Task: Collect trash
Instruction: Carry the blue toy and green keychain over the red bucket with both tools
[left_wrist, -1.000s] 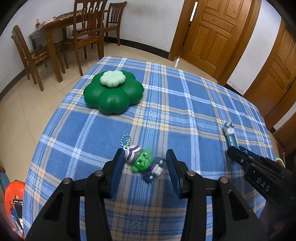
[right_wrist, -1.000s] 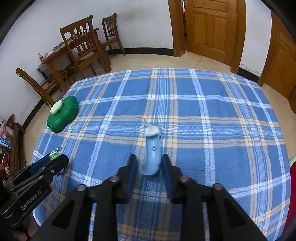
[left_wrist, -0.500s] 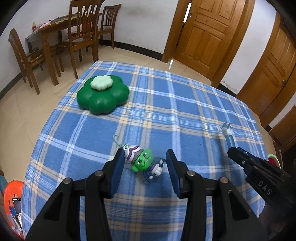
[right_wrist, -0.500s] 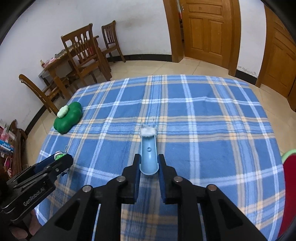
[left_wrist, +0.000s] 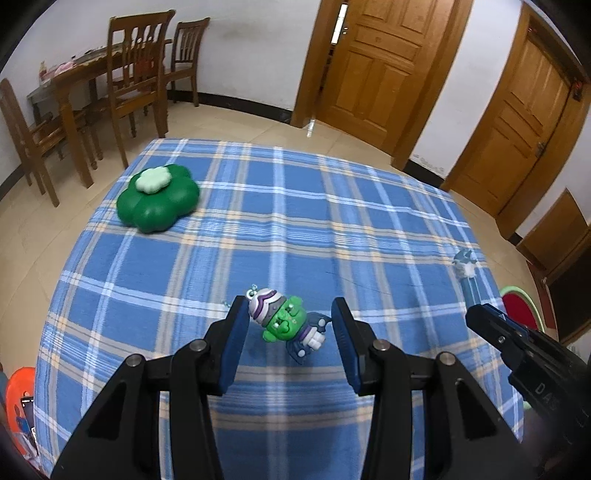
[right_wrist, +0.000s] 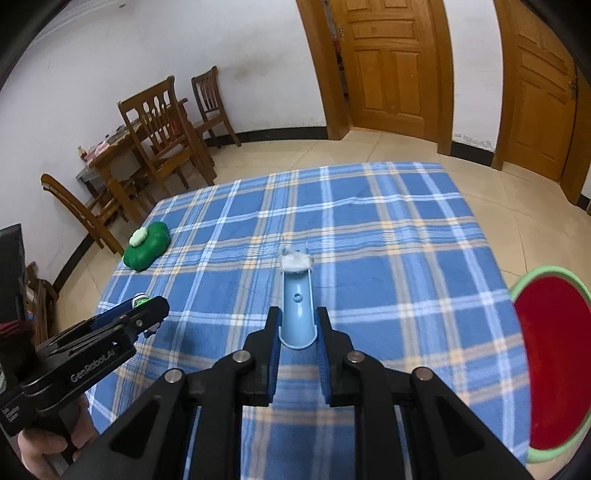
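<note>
Green zombie keychain (left_wrist: 284, 321), pale-blue scoop (right_wrist: 297, 314)

clover box (left_wrist: 159, 199) far-left on tablecloth (left_wrist: 332, 229) | bin (right_wrist: 550, 365) right of table

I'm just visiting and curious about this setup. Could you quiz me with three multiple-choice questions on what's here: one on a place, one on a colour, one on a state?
1. Where does the green clover-shaped box lie on the checked tablecloth?
A. near its far left corner
B. at its middle
C. on the floor

2. What colour is the scoop in the right gripper?
A. red
B. light blue
C. yellow

3. How do the right gripper's fingers stand?
A. wide open and empty
B. closed on the scoop
C. closed on the box

Answers:
1 A: the box sits by the corner nearest the wooden chairs.
2 B: the scoop is pale blue, with a white wad at its tip.
3 B: both fingers press the scoop's sides.
</note>
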